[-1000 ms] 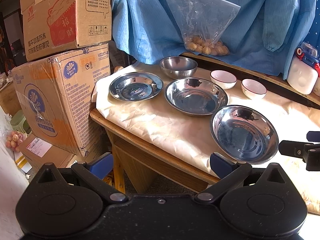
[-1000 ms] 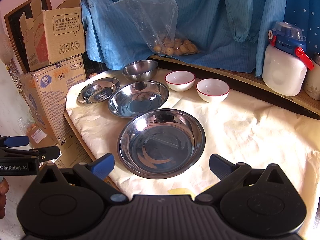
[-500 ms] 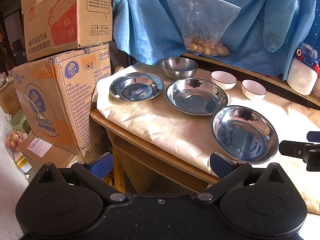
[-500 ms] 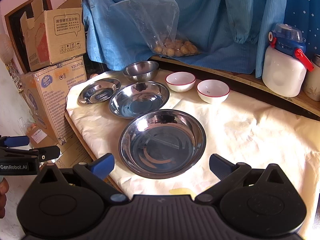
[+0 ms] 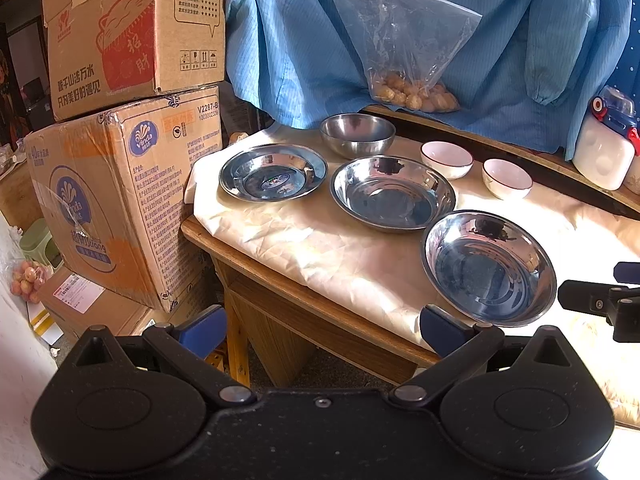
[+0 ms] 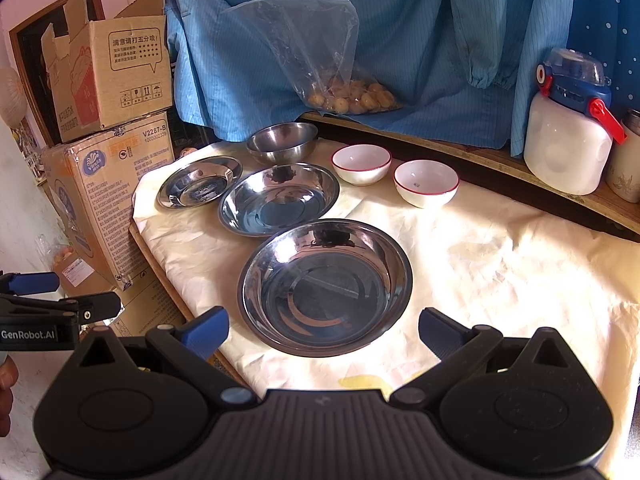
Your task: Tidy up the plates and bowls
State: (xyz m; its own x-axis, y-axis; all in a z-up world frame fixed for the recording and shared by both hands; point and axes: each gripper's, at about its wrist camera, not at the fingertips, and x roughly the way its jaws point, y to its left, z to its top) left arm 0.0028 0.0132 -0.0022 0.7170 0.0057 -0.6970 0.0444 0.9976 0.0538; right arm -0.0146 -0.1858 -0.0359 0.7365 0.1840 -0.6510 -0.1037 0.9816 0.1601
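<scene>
1. Left wrist view: the left gripper [image 5: 320,330] is hanging spread and empty off the tabletop [image 5: 280,280] edge — three steel plates [image 5: 394,194] are lying apart, unstacked.
2. Right wrist view: the right gripper [image 6: 323,330] is hovering spread before the nearest plate [image 6: 325,286]; the white bowls [image 6: 361,164] and steel bowl [image 6: 282,142] are sitting separate — sorting appears unstarted.

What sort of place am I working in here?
Probably a lived-in home storage corner, not a lab: stacked printed cardboard boxes, blue striped garments hanging behind a cloth-covered wooden table, and a clear bag of nuts.

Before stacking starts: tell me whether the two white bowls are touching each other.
Apart. In the right wrist view, a strip of cream cloth shows plainly between the left white bowl and the right white bowl.
</scene>
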